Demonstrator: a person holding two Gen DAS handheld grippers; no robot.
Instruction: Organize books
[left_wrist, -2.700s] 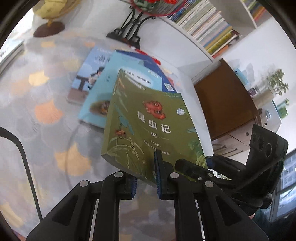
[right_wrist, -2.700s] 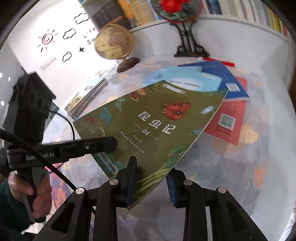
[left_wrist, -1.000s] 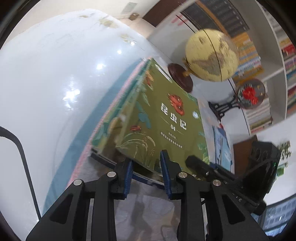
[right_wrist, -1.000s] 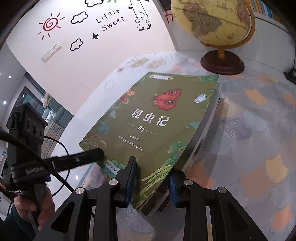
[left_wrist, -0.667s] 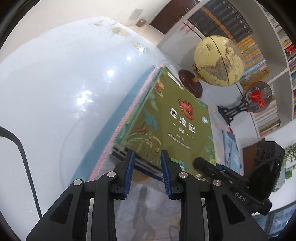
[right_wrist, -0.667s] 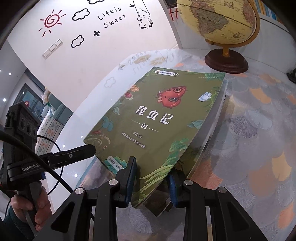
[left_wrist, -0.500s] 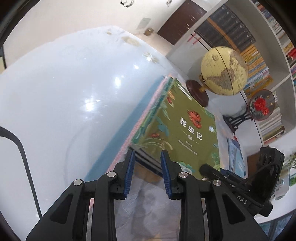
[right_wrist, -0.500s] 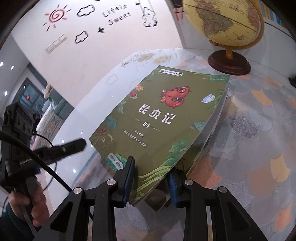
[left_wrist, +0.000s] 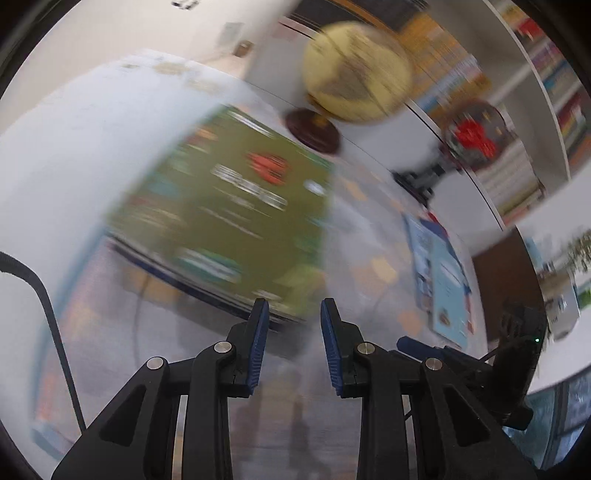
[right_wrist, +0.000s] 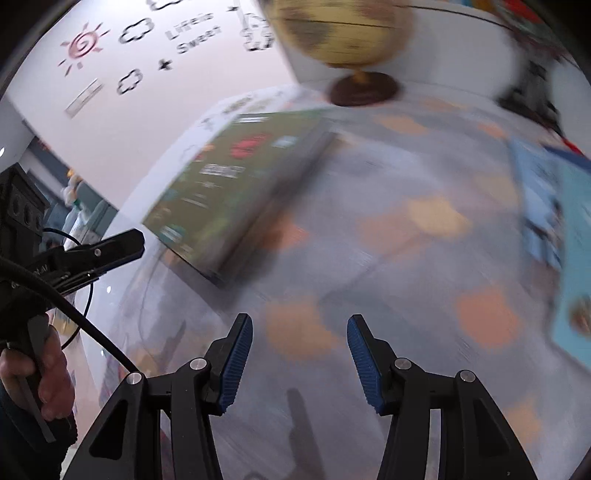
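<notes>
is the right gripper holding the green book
No, the right gripper has nothing between its opening jaws, and the green book lies apart on the table.

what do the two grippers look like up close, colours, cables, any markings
Both the left gripper and the right gripper are black, angular linkages with silver pivot pins and ribbed blue pads. A black cable loops from the left unit, whose body bears blurred white lettering. The right unit shows a small green light.

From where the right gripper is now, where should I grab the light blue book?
Take the light blue book by its near edge, coming in low from the right gripper's side. It lies flat on the table, so only an edge offers grip. The jaws are opening, nothing between them.
</notes>
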